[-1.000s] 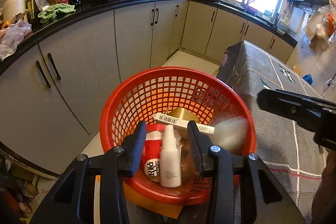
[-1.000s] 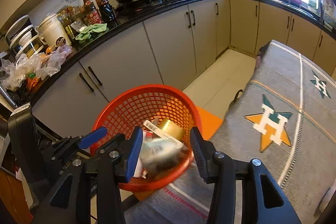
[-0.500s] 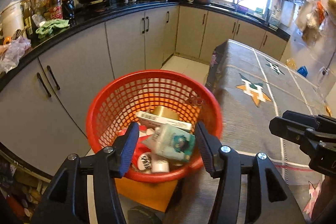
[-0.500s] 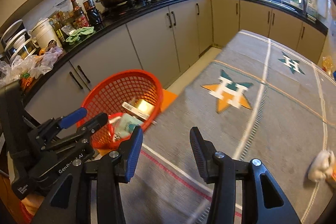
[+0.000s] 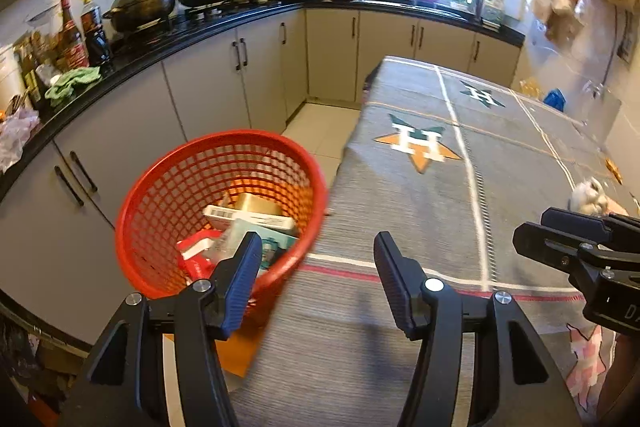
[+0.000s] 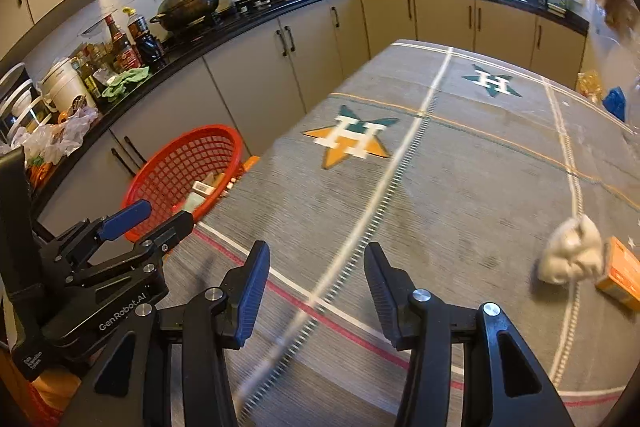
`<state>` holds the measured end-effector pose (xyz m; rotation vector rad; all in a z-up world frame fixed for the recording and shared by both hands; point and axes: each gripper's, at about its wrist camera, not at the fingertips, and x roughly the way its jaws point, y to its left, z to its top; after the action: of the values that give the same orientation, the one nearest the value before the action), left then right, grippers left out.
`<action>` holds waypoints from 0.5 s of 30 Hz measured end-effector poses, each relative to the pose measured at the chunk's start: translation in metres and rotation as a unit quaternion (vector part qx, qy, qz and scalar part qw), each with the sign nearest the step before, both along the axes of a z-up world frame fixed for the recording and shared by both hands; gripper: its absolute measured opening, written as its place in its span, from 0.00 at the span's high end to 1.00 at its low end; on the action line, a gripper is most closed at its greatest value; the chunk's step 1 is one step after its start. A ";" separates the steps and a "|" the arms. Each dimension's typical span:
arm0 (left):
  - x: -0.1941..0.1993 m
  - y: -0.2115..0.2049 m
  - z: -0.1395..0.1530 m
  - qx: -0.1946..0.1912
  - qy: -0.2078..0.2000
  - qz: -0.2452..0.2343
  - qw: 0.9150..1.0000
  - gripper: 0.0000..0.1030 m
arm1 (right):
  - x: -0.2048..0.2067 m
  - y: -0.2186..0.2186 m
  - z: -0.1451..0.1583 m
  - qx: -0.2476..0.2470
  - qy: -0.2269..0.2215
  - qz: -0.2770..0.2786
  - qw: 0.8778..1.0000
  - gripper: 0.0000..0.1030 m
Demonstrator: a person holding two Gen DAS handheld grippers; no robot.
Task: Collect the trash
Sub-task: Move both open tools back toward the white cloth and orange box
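Crumpled white tissue wad (image 6: 570, 251) beside orange carton (image 6: 620, 277): right gripper (image 6: 316, 281), empty and opening slightly, should straddle it squarely before closing.

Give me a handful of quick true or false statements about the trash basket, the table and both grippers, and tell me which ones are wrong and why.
1. The red basket already holds several pieces of trash. True.
2. The right gripper is clamped on a crumpled tissue. False: nothing is between its jaws, and the crumpled tissue lies on the tablecloth off to its right.
3. An orange box lies right beside the tissue. True.
4. The basket stands on top of the table. False: it sits lower, beside the table's edge, in front of the cabinets.
5. The left gripper carries a bottle. False: its jaws are opening with nothing between them.
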<state>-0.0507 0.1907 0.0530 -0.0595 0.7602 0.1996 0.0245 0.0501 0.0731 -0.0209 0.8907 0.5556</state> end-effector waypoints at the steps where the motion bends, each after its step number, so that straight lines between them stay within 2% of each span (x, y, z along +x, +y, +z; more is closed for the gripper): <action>1: -0.001 -0.005 0.000 0.002 0.001 -0.004 1.000 0.45 | -0.002 -0.006 0.000 0.000 -0.001 -0.004 1.000 0.49; 15: 0.007 -0.067 0.002 0.030 0.012 -0.056 0.998 0.43 | -0.008 -0.091 0.000 0.028 0.001 -0.073 0.997 0.48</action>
<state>-0.0436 0.1233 0.0546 0.0427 0.7784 0.1168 0.0170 -0.0405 0.0731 0.0947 0.8712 0.4446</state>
